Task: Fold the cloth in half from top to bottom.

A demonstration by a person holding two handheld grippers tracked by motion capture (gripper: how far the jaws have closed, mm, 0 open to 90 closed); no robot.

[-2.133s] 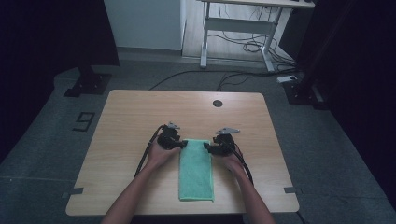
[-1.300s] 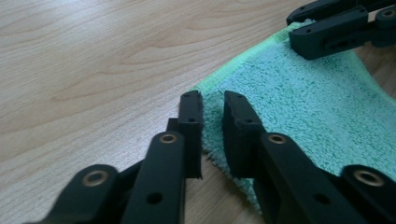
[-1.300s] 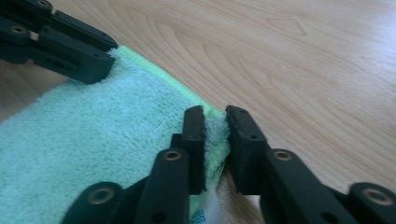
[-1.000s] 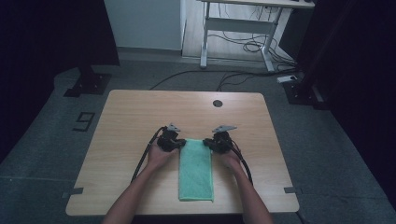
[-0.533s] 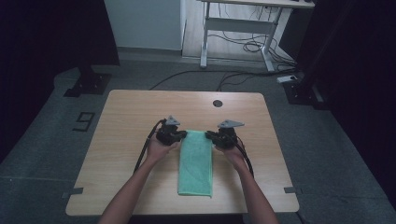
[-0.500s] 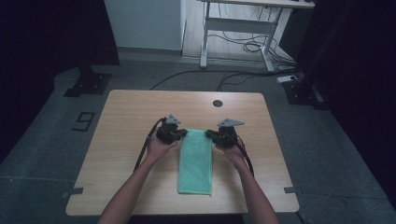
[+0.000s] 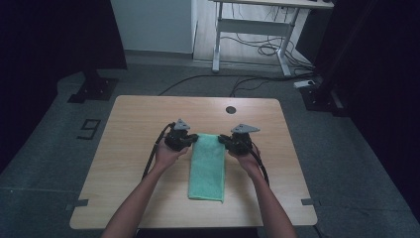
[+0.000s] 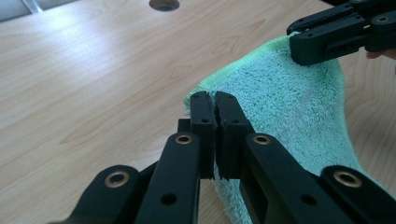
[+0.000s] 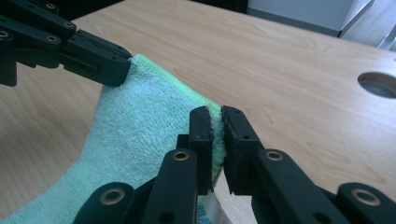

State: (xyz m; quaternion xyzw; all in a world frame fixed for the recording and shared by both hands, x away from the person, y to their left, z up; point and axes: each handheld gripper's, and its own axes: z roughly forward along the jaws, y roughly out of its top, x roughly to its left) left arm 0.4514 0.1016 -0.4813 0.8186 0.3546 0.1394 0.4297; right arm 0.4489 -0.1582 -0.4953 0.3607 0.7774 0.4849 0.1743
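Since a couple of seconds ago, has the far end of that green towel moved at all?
Yes. The green towel's far end has gone toward the table's round hole, pinched by the left gripper and right gripper.

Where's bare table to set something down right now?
Free: the far strip of the table between the hole and the back edge, plus both side margins left and right of the towel. Crowded: the middle, where the left gripper and right gripper pinch the towel's far corners.

A mint-green towel (image 7: pixel 208 166) lies on a pale wood-grain counter (image 7: pixel 129 124); black fingers (image 8: pixel 204 116), grey floor (image 7: pixel 44 148) around.
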